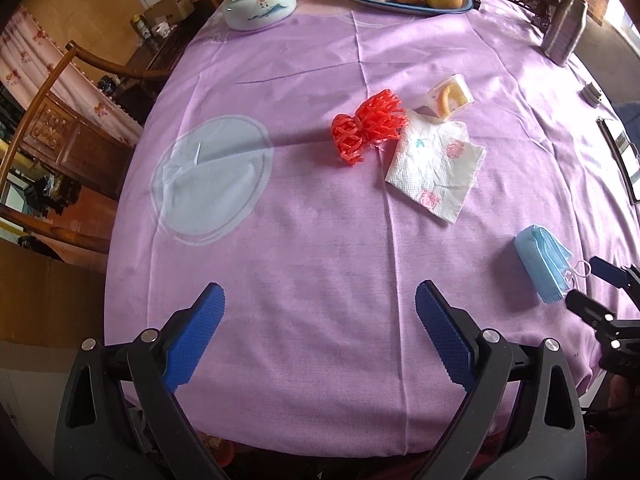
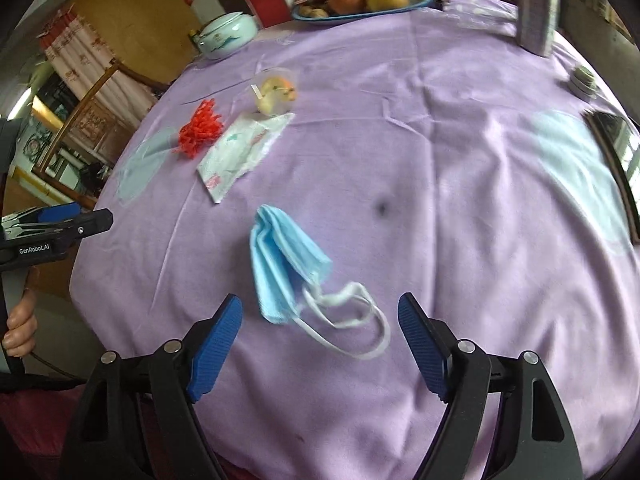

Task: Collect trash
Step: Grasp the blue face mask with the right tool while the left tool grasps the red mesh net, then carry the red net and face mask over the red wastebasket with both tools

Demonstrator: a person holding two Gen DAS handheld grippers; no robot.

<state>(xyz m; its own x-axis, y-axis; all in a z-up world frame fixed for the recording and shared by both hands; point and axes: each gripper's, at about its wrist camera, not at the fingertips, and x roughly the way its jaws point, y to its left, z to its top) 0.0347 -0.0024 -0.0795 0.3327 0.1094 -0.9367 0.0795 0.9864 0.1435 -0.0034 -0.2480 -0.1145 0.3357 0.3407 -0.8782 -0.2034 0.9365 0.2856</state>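
A: Both grippers look alike?
B: Yes. The right gripper [image 2: 320, 320] has black arms, blue ribbed pads [image 2: 218, 344] and silver screws; the left gripper [image 1: 320, 308] bears white "GenRobot.AI" lettering.

"GenRobot.AI" stands on the left tongs [image 2: 96, 220] body.

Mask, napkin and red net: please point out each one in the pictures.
Mask [image 2: 286, 264]: right wrist view, on the folded blue body.
Napkin [image 1: 434, 164]: left wrist view, on the white middle, between the printed flowers.
Red net [image 1: 366, 126]: left wrist view, on the middle of the bunched mesh.
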